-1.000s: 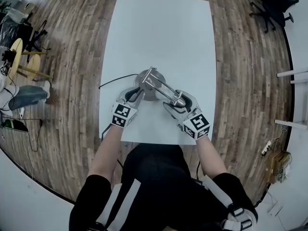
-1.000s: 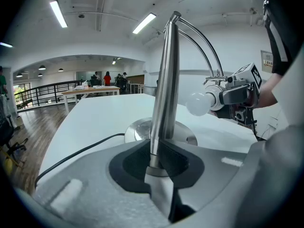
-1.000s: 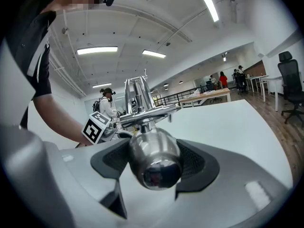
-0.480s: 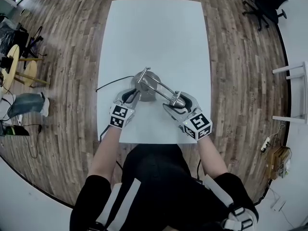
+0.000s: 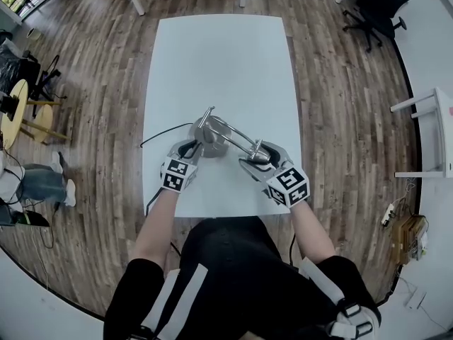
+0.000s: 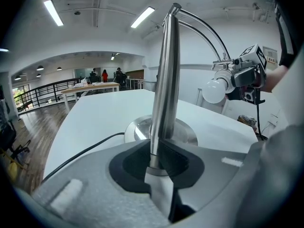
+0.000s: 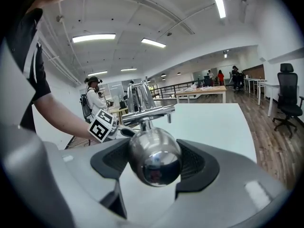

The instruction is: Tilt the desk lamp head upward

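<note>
A chrome desk lamp stands on the white table [image 5: 219,55], its round base [image 5: 214,142] near the front middle. My left gripper [image 5: 190,149] is shut on the upright pole [image 6: 164,94] just above the base [image 6: 135,127]; its pads [image 6: 183,158] press the tube. Two thin arms curve from the pole top to the lamp head [image 5: 259,152], whose white bulb [image 6: 213,90] faces the pole. My right gripper [image 5: 256,160] is shut on the head's shiny round shell [image 7: 154,158], with a dark pad [image 7: 197,163] on each side.
The lamp's black cable [image 5: 166,129] runs left off the table. The table's front edge lies just behind both grippers. Wooden floor surrounds it, with an office chair [image 5: 371,6] at the far right and round stools [image 5: 14,112] at the left.
My right gripper has lifted a little with the lamp head in it. The left gripper has kept its hold on the pole. The head camera has tipped, so the table sits lower in view.
</note>
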`<state>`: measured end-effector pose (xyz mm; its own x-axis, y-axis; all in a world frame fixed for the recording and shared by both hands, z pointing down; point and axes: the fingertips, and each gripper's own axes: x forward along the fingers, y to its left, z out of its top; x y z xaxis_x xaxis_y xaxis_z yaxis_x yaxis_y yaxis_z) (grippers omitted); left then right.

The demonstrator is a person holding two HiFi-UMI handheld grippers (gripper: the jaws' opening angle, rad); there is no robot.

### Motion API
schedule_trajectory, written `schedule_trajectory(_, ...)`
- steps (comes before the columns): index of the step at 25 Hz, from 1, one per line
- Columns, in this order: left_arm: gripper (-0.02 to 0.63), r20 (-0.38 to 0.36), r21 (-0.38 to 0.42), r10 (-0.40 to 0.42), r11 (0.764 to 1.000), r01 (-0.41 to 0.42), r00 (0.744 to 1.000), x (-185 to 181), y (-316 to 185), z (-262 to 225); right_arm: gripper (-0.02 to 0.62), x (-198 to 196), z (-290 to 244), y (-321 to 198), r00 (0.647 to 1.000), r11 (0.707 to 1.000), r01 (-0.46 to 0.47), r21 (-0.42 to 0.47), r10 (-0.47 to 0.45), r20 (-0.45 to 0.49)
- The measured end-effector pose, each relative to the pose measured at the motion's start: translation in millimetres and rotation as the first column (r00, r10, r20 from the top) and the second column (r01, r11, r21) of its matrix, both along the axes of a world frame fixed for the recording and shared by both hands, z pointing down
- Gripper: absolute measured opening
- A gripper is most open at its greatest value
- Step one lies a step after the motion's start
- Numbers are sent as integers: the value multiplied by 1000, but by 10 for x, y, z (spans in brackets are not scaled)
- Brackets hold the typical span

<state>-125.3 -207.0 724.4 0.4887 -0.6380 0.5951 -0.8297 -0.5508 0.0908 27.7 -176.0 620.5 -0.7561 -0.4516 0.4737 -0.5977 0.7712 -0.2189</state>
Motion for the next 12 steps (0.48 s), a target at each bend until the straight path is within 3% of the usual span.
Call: schedule_trajectory(12, 60, 8, -12, -5, 1000, 5, 1000, 15, -29, 18, 301, 143, -235, 13, 996, 1000, -1, -17, 0, -86)
